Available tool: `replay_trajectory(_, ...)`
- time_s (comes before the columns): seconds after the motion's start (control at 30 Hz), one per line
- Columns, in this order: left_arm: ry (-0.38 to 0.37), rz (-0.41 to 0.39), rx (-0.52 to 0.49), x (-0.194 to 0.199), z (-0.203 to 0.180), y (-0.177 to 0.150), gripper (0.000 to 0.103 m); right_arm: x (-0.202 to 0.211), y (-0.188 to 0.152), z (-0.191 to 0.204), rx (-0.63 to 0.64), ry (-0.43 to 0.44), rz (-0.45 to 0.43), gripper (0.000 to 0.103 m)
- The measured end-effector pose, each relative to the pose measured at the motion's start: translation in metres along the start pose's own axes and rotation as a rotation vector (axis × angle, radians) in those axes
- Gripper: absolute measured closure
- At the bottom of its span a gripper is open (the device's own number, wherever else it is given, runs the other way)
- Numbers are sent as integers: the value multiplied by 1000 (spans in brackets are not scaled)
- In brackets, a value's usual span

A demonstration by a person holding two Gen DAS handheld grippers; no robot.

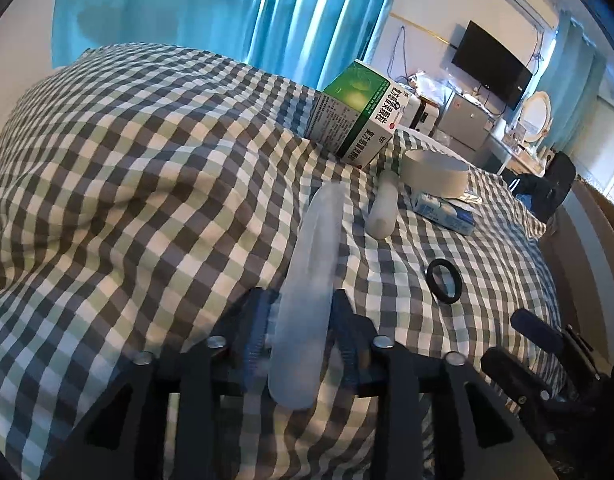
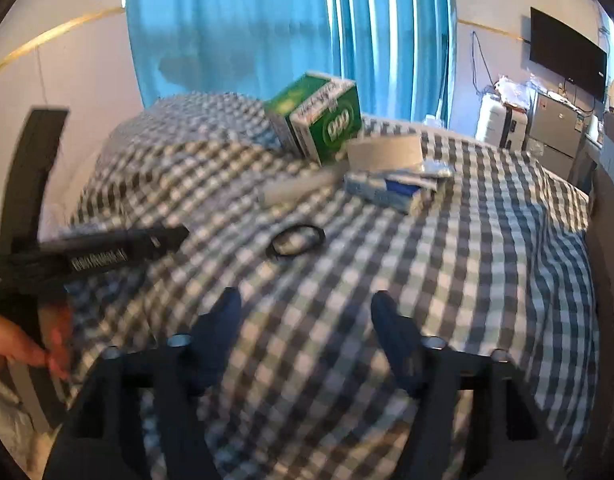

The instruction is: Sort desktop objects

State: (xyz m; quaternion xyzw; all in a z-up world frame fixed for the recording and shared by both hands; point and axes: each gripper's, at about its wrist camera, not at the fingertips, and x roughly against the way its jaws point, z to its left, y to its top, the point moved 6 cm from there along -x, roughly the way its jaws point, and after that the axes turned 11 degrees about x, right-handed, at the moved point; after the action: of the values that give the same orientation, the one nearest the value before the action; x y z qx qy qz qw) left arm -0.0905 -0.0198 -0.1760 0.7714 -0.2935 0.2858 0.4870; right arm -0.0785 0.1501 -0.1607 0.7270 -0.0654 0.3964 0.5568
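Left wrist view: you're over a bed [image 1: 147, 168] with a checked cover; all task items sit on it.
Green box [image 1: 357, 114]: largest item, propped tilted at the far side. Chinese print on its side, too small for me to read; right wrist view shows "999" on its end face.
Tape roll [image 1: 435, 172]: white, resting on top of a blue-white carton [image 1: 447, 210], just right of the green box.
Translucent tube [image 1: 307, 300]: long and frosted, your left gripper [image 1: 303, 320] has its jaws clamped on its lower half, tip pointing toward the pile.
White bottle [image 1: 383, 208]: lying down, between the tube tip and the carton.
Black ring [image 1: 444, 281]: flat on the cover, apart from the pile.
Right gripper [image 2: 307, 320]: jaws apart, holding nothing, ring ahead of it.
Risk: tube looks slick and overhangs the jaws, so it could pivot or slip; swinging it in could knock the bottle rolling or tip the box on the soft cover.
Risk 2: right wrist view is blurred, so ring alignment is uncertain.
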Motion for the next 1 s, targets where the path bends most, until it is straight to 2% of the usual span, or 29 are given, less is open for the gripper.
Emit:
replay_trajectory(0.07,-13,-2,0,-5,-4,2,53,-9,8,0,3,-14,6,35)
replay_trajectory(0.17,-7,-4,-12,-13,-7,2,53,-29,18,-2,17,-25,21,35)
replay_trajectory(0.23,-11,-4,-36,-14,-10,1,56,-44,21,-4,7,-27,29,35)
replay_trajectory(0.27,-11,-6,-38,-14,-10,1,64,-51,23,-5,2,-27,31,35)
replay_trajectory(0.3,-10,-9,-31,-13,-8,1,71,-57,25,-7,-3,-34,36,39)
replay_trajectory(0.33,-17,-8,-18,-13,-6,2,72,-60,26,-9,-12,-39,37,55)
replay_trajectory(0.4,-35,-3,-5,-11,-6,2,76,-63,27,-11,-25,-31,40,75)
replay_trajectory(0.5,-34,-11,-17,-7,-8,0,76,-58,22,-12,-1,-51,38,90)
replay_trajectory(0.67,-56,-17,-13,5,-11,-4,76,-36,13,-17,-17,-35,18,96)
replay_trajectory(1.0,-114,-64,-5,35,-23,-6,76,11,7,-15,-14,-27,-20,96)
